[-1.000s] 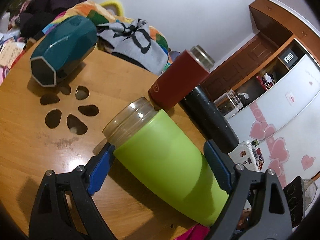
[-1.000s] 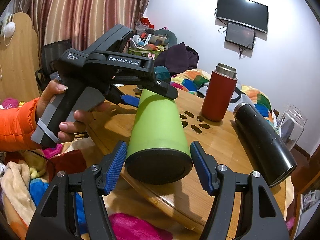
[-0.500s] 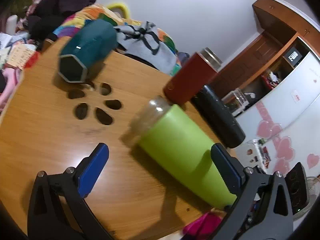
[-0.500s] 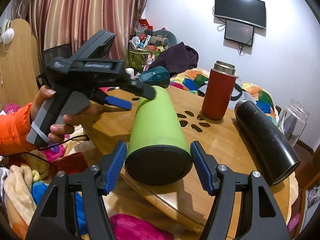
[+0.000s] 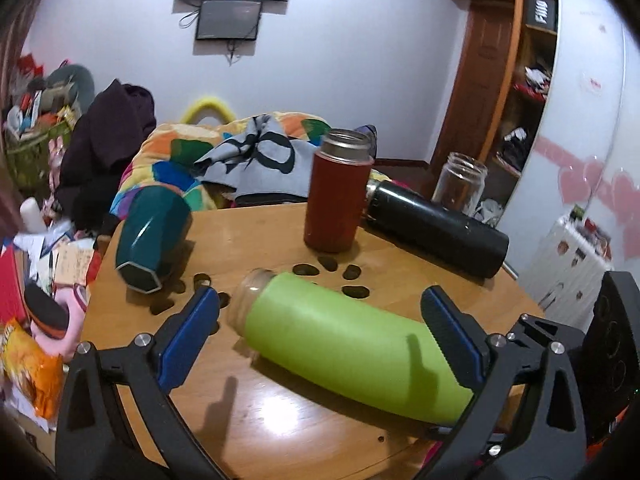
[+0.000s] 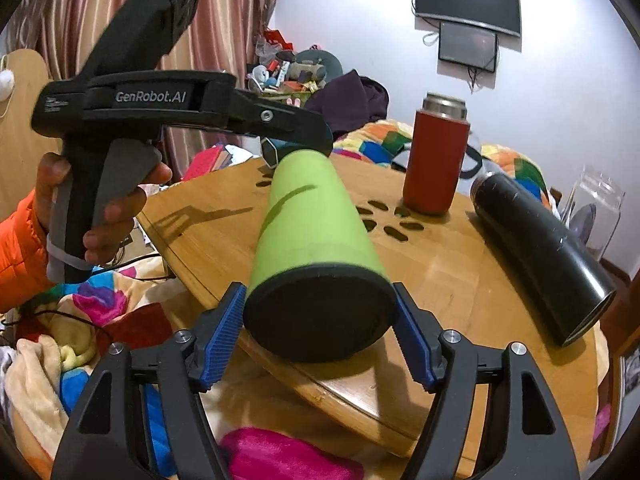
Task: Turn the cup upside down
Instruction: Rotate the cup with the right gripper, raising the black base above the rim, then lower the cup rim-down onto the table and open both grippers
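Observation:
The green cup lies on its side on the round wooden table, its clear mouth toward the table's middle and its black base past the near edge. My right gripper is shut on the cup's base end, blue pads against both sides. My left gripper is open wide above the cup, touching nothing; it also shows in the right wrist view, raised to the left of the cup.
A red flask stands upright mid-table. A black flask lies on its side at the right, a teal faceted cup lies at the left, a glass jar stands behind. Bedding and clothes surround the table.
My left gripper let go of the green cup, opened wide and drew back and up. My right gripper closed onto the cup's base end.

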Demonstrator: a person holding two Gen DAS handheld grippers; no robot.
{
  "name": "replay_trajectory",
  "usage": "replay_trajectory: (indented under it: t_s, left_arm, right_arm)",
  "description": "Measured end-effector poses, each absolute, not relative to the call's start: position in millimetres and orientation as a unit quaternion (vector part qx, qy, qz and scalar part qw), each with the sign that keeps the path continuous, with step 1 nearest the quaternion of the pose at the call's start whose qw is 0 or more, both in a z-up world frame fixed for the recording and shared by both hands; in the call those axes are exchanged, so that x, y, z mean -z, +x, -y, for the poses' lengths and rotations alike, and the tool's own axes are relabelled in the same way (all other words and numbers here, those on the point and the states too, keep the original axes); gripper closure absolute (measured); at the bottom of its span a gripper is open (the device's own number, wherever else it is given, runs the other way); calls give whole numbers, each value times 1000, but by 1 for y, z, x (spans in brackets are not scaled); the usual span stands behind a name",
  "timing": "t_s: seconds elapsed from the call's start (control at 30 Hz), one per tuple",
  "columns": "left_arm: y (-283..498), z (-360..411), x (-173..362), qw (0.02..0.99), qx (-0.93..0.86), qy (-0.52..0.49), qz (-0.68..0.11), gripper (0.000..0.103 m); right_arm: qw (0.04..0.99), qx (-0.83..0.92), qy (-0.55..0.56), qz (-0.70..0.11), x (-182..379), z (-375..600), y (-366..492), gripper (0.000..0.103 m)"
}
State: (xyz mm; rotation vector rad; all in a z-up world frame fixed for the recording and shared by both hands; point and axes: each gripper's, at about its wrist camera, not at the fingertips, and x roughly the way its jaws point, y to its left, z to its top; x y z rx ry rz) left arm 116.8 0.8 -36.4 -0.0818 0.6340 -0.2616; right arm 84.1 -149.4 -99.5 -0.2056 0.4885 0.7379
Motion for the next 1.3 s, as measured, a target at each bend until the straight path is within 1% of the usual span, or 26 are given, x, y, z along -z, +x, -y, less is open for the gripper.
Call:
replay_trajectory:
  t_s: [0.1, 0.17, 0.27, 0.4, 0.6, 0.9, 1.3]
  left_arm:
    - [119, 4, 40, 937, 137, -33, -319, 16]
    - [121, 6, 43, 936, 139, -29, -321, 20]
    - [122, 9, 48, 934, 142, -19, -328, 31]
    - [119, 8, 45, 935, 152, -20, -318, 37]
    - [109, 14, 34, 940, 162, -6, -299, 42]
    - [104, 19, 15, 944, 180, -11, -276, 50]
    - [108, 11, 3, 948, 182, -32, -260, 52]
  right_arm:
    - [901, -354, -87, -234, 101, 152, 84, 38]
    - [901, -354, -83, -235, 100, 153, 83, 38]
    - [905, -350, -84, -226, 99, 154, 79, 38]
    - [911, -347, -78, -210, 91, 159, 70, 39]
    - [919, -343, -74, -180, 74, 167, 60, 39]
    - [930, -332, -66, -144, 48, 176, 57, 39]
    - [935, -326, -48, -131, 22, 176, 75, 39]
